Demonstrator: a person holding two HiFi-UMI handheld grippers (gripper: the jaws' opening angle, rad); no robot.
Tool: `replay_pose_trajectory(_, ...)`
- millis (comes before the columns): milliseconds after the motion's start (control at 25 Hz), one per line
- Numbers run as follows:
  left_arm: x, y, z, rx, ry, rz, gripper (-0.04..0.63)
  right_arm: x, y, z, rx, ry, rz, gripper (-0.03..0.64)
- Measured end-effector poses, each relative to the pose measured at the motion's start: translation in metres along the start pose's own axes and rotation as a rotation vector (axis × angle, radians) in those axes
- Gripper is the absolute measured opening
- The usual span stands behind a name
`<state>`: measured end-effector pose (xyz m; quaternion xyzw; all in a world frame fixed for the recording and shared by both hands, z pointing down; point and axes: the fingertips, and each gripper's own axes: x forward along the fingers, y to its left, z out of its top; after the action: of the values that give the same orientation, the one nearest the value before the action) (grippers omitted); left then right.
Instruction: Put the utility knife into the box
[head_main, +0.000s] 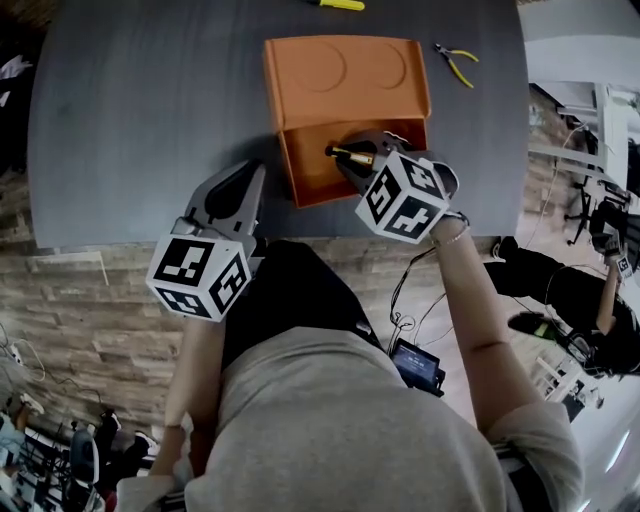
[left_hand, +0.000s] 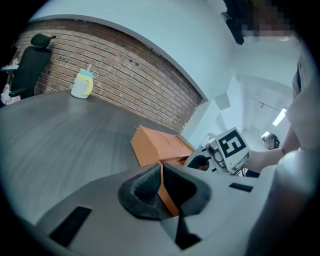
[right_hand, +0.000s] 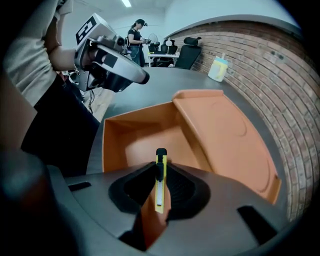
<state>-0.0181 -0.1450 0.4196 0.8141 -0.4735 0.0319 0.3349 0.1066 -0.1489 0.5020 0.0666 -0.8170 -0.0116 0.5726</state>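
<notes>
An orange box (head_main: 330, 160) lies open at the table's near edge, its lid (head_main: 345, 82) folded back flat. My right gripper (head_main: 350, 157) hangs over the open tray, shut on a yellow utility knife (head_main: 353, 155). In the right gripper view the knife (right_hand: 160, 180) stands on edge between the jaws, its black tip pointing over the box's tray (right_hand: 150, 140). My left gripper (head_main: 240, 195) hovers at the table edge left of the box, jaws closed with nothing in them. From the left gripper view, the box (left_hand: 160, 147) shows beyond the jaws.
Yellow-handled pliers (head_main: 457, 62) lie right of the box lid and a yellow tool (head_main: 338, 4) sits at the far edge. A pale bottle (left_hand: 82, 83) stands far across the grey table (head_main: 150, 110). A brick wall, office chairs and a person are in the background.
</notes>
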Motion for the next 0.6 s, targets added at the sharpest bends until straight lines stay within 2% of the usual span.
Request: replay_pose_trajectory(600, 0.003, 0.007, -0.003, -0.011, 0.034, -0.017, 0.029, 0.014, -0.001, -0.003, 0.008, 0.067, 0.019, 0.077)
